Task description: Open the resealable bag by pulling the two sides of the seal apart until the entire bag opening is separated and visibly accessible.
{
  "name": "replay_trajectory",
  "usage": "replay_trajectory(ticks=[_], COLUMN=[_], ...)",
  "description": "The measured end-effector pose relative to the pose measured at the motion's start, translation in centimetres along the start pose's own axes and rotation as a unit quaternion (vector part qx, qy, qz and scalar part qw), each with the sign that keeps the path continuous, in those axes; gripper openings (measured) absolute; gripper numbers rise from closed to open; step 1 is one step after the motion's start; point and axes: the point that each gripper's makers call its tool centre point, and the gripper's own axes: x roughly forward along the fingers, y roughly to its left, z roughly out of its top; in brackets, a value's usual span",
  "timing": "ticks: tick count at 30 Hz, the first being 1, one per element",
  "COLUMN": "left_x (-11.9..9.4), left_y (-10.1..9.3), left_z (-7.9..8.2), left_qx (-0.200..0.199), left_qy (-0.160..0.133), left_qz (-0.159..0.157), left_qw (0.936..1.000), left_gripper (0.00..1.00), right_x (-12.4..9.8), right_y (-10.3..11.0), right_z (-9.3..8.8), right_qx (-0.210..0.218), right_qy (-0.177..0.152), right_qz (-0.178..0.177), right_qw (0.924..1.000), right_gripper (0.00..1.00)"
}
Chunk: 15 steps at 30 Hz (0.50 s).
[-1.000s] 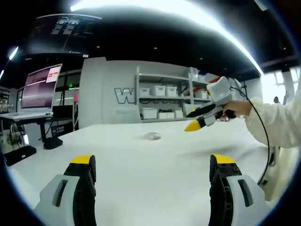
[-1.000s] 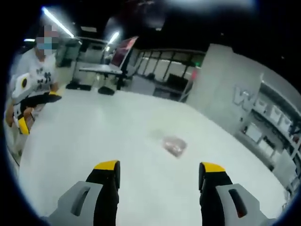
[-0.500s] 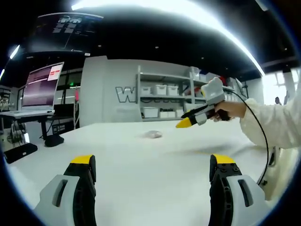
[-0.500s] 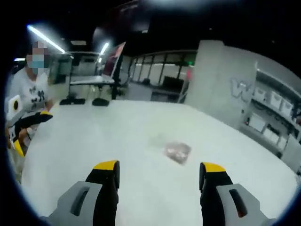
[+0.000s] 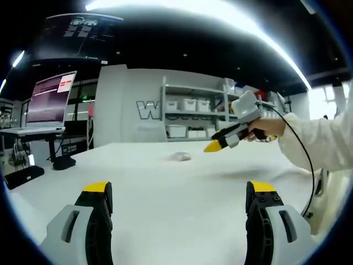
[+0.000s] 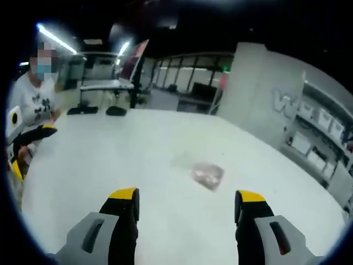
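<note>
In the right gripper view the right gripper (image 6: 186, 205) has its jaws spread with nothing between them, low over the table (image 6: 110, 154); the bag (image 6: 207, 174) lies flat on the table just beyond the jaw tips, and the left gripper (image 6: 21, 150) shows at the table's far-left edge. In the left gripper view the left gripper (image 5: 179, 200) is likewise spread and empty over the table (image 5: 165, 187). The bag (image 5: 180, 157) lies well beyond it, near the right gripper (image 5: 212, 147) held above the table, with shelves (image 5: 193, 113) behind.

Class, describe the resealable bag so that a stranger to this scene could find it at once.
Start from the broad white table. Out on its bare top, ahead of the right gripper, lies the resealable bag. It is small, clear and flat with pinkish contents, the lone thing on that stretch of table.
</note>
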Motion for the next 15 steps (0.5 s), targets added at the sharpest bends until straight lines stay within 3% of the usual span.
replay_trajectory(ticks=[9, 15], left_x=[0.1, 0.2], left_y=[-0.2, -0.3], left_z=[0.3, 0.3], left_qx=[0.003, 0.003], left_qy=[-0.001, -0.002], left_qz=[-0.003, -0.004], left_qw=[1.0, 1.0], left_gripper=[1.0, 1.0], right_x=[0.7, 1.0], right_y=[0.0, -0.5], right_z=[0.4, 0.6], right_qx=[-0.031, -0.087], right_qy=[0.024, 0.045], right_qz=[0.001, -0.014], right_qw=[0.9992, 0.9951], right_gripper=[0.68, 0.67])
